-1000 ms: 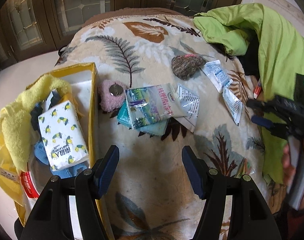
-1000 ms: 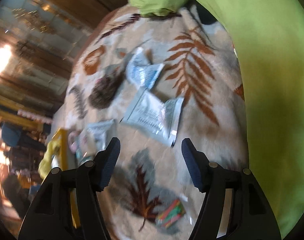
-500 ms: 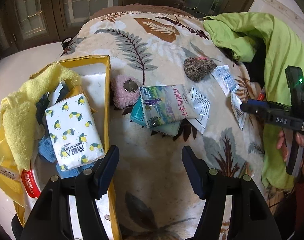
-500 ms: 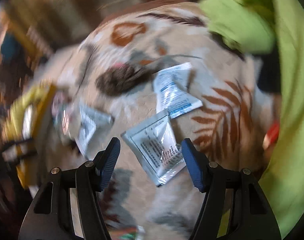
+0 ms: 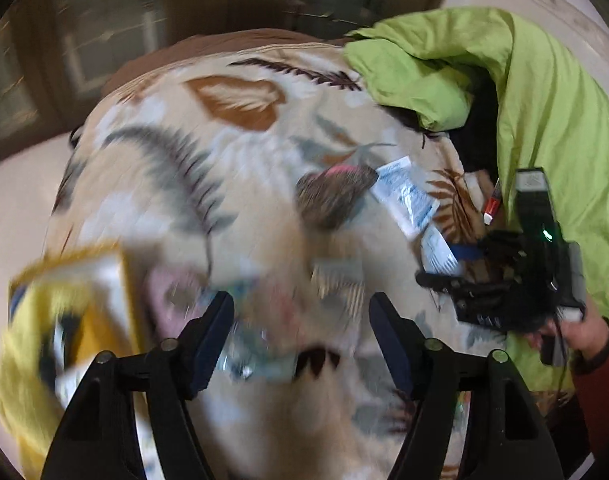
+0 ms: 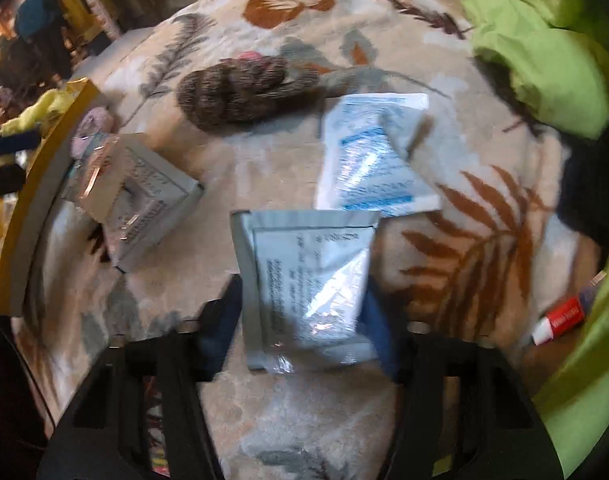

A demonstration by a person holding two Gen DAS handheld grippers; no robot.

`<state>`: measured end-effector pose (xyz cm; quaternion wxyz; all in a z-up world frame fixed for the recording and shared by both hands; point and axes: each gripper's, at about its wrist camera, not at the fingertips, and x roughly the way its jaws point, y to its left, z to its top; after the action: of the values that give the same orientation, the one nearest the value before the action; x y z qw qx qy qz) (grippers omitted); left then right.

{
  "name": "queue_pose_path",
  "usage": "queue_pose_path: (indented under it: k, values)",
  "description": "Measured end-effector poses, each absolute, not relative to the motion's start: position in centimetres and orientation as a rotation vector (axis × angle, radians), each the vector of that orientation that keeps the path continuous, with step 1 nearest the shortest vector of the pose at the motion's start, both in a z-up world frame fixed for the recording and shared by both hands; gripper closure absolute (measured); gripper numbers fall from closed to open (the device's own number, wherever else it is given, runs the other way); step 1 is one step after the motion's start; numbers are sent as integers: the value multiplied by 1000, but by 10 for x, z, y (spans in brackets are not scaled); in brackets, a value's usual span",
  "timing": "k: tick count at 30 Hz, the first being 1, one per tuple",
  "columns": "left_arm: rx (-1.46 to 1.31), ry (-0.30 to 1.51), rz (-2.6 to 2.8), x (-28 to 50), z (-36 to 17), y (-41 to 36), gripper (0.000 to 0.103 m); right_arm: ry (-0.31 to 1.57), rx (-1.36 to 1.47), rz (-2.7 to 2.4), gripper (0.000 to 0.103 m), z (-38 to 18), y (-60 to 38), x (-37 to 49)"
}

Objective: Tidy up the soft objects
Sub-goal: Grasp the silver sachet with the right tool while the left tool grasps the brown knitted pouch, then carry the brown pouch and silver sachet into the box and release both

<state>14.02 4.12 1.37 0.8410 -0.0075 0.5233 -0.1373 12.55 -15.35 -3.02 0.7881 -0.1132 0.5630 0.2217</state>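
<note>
Silver foil marks the sachet (image 6: 308, 288) that lies flat on the leaf-patterned blanket (image 6: 476, 240), squarely between the jaws of the right gripper (image 6: 304, 312). These jaws have just been closing: the left one sits at the sachet's left edge and the right one at its right edge, but blur hides whether they press it yet. Taking that sachet as the landmark, going left to right: a yellow-rimmed box (image 6: 28, 184) stands well to its left, a small grey packet (image 6: 144, 204) lies nearer on that side, a brown knitted piece (image 6: 240, 88) lies beyond it, a blue-printed sachet (image 6: 372, 156) just touches its far right corner, and a lime-green garment (image 6: 544, 68) is heaped far right. The left gripper (image 5: 300, 344) hangs over blurred packets (image 5: 260, 352) with its jaws released and wide, having just been opening, clasping nothing.
</note>
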Motion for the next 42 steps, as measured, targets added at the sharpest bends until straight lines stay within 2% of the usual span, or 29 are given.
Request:
queue_pose_path:
  k: [3,20,22,23,24,33,42]
  values:
    - [22,1122,-332,168,8,25,32,1221,-165,437,63,-28,-166,122]
    - [270,1182,-376,244,-40,-41,32,1253,-5,430,61,-29,-189,121]
    - [250,1219,-334,251,-48,-36,34,1254,-9,428,61,-29,-190,119]
    - [223,1246,-327,254,-53,-33,47,1254,-12,426,61,-28,-190,119]
    - [213,1251,-310,255,-57,-30,49,1253,-15,423,61,-29,-188,121]
    - [95,1184,-283,236,-37,-7,53,1243,14,405,61,-31,-187,124]
    - [58,1105,-232,178,-3,12,53,1232,45,382,61,-23,-184,106]
